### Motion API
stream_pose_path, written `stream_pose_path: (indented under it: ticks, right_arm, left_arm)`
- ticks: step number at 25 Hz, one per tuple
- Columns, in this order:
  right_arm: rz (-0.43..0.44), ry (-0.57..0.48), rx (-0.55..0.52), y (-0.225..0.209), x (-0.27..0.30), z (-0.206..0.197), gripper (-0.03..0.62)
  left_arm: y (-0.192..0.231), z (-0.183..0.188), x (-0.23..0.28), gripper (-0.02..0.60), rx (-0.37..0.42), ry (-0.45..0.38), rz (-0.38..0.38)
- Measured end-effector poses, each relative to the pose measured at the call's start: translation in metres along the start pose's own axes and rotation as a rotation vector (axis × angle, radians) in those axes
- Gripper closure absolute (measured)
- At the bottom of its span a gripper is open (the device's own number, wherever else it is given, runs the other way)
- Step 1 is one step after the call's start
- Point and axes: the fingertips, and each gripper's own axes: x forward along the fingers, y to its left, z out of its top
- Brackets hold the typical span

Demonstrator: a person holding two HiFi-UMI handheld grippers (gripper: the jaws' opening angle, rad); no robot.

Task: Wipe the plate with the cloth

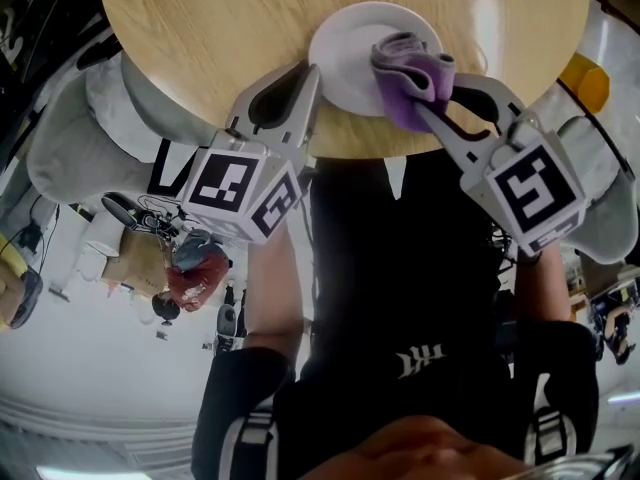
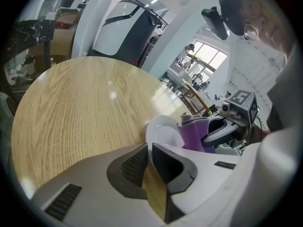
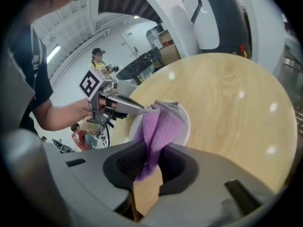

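A white plate [image 1: 352, 50] lies at the near edge of the round wooden table [image 1: 220, 38]. My left gripper [image 1: 311, 74] is shut on the plate's near-left rim; in the left gripper view the jaws [image 2: 149, 150] pinch the plate [image 2: 163, 129] edge. A purple cloth [image 1: 412, 78] is bunched on the plate's right side. My right gripper [image 1: 432, 108] is shut on it. In the right gripper view the cloth [image 3: 158, 129] runs up from between the jaws [image 3: 150, 151] onto the plate [image 3: 185, 122], with the left gripper [image 3: 120, 104] opposite.
The plate sits close to the table's front edge [image 1: 400, 148], right in front of the person's body. Grey padded seats [image 1: 70, 138] flank the table, with a yellow object [image 1: 585, 80] at the right. A person [image 3: 98, 56] stands far off.
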Motion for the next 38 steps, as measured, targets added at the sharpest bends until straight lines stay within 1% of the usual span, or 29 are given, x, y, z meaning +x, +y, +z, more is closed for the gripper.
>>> stream_pose_path:
  ticks: [5, 8, 11, 13, 16, 17, 18, 19, 20, 22, 24, 26, 28, 30, 31, 33, 35, 38]
  right_arm:
    - [-0.081, 0.042, 0.047, -0.042, -0.027, -0.022, 0.519]
    - [-0.091, 0.055, 0.032, -0.044, -0.023, -0.02, 0.519]
    - [-0.093, 0.0, 0.007, -0.034, -0.023, -0.002, 0.52]
    - [-0.084, -0.049, 0.009, -0.029, -0.035, 0.01, 0.519]
    - [-0.068, -0.101, 0.009, -0.026, -0.054, 0.023, 0.519]
    - [-0.056, -0.109, 0.017, -0.022, -0.062, 0.024, 0.519]
    - [-0.04, -0.114, 0.03, -0.017, -0.069, 0.023, 0.519]
    - [-0.024, -0.121, 0.041, -0.011, -0.077, 0.023, 0.519]
    - [-0.011, -0.13, 0.044, -0.007, -0.085, 0.026, 0.52]
    - [0.007, -0.171, 0.014, -0.01, -0.096, 0.044, 0.519]
    - [0.044, -0.228, -0.038, -0.016, -0.101, 0.079, 0.519]
    - [0.112, -0.271, -0.089, -0.004, -0.104, 0.107, 0.519]
    - [0.157, -0.301, -0.161, 0.019, -0.115, 0.12, 0.519]
    - [0.172, -0.359, -0.247, 0.037, -0.135, 0.132, 0.519]
    - [0.174, -0.4, -0.286, 0.044, -0.148, 0.141, 0.519]
    - [0.168, -0.493, -0.357, 0.055, -0.177, 0.16, 0.519]
    - [0.149, -0.586, -0.42, 0.062, -0.206, 0.179, 0.519]
    - [0.083, -0.722, -0.475, 0.073, -0.25, 0.202, 0.519]
  left_arm:
    - [0.012, 0.001, 0.009, 0.548, -0.008, -0.013, 0.002]
    - [0.016, 0.001, 0.009, 0.548, -0.004, -0.009, 0.011]
    - [0.017, 0.001, 0.008, 0.546, 0.005, -0.002, 0.018]
    - [0.015, 0.0, 0.01, 0.535, 0.008, 0.008, 0.003]
    - [0.017, 0.005, 0.015, 0.531, 0.008, -0.01, 0.0]
    - [0.017, 0.002, 0.015, 0.52, 0.005, -0.01, 0.008]
    - [0.015, -0.003, 0.014, 0.488, -0.002, -0.004, 0.015]
    - [0.014, -0.009, 0.012, 0.433, -0.011, 0.005, 0.021]
    - [0.013, -0.014, 0.011, 0.412, -0.016, 0.011, 0.029]
    - [0.021, -0.01, 0.012, 0.41, -0.012, -0.004, 0.052]
    - [0.036, 0.01, 0.013, 0.413, -0.006, -0.045, 0.07]
    - [0.038, 0.024, 0.002, 0.439, -0.007, -0.075, 0.072]
    - [0.021, 0.029, -0.017, 0.467, 0.0, -0.095, 0.056]
    - [-0.003, 0.043, -0.039, 0.535, 0.031, -0.147, 0.043]
    - [-0.015, 0.054, -0.052, 0.574, 0.05, -0.193, 0.039]
    - [-0.035, 0.081, -0.082, 0.572, 0.095, -0.309, 0.027]
    - [-0.05, 0.108, -0.113, 0.574, 0.151, -0.416, 0.03]
    - [-0.066, 0.139, -0.159, 0.574, 0.246, -0.542, 0.045]
